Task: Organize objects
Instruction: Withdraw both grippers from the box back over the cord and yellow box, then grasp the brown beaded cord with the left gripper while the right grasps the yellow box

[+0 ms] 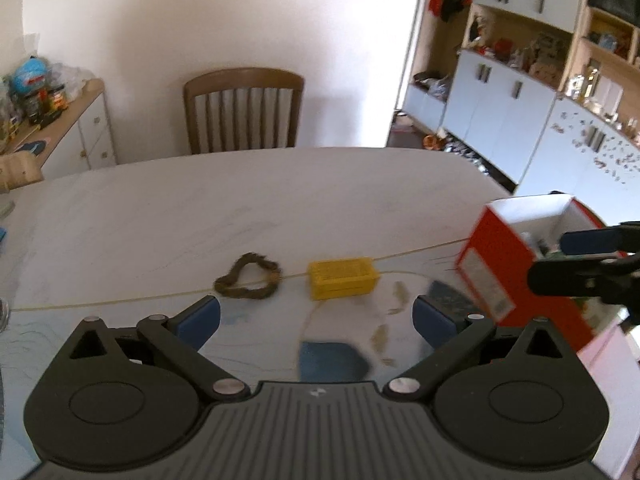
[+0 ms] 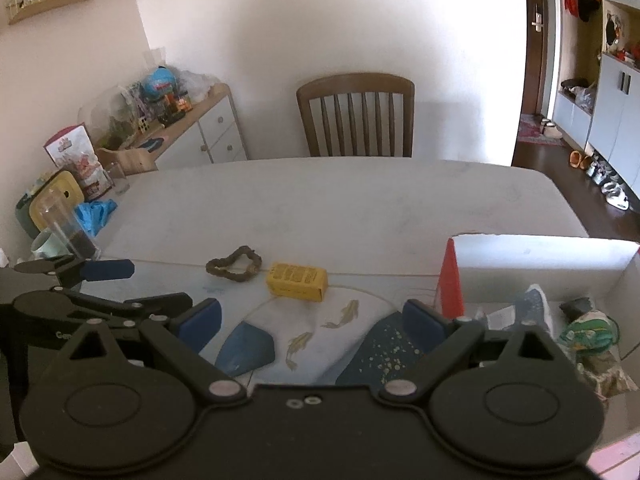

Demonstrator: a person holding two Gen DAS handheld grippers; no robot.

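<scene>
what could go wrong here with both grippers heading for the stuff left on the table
1. The brown bead loop and the yellow box lie close together; the wide-open left gripper might nudge one while taking the other.
2. The right gripper, also open, works close alongside the left, so they could collide.
3. The red-sided cardboard box sits near the table edge; a bump might shift it.

A: Quick count, what's on the table (image 2: 360, 200)?
B: 1 yellow box (image 2: 297, 281), 1 brown bead loop (image 2: 234, 266), 1 red-and-white carton (image 2: 540, 264) w/ stuff inside, can't count that.
A: Chairs?
B: 1 wooden chair (image 2: 356, 114) at the far side.
A: Grippers?
B: 2: left gripper (image 1: 316, 318), right gripper (image 2: 312, 322), 2 blue pads each.
A: Fish on the cloth?
B: 2 fish prints (image 2: 346, 312).
</scene>
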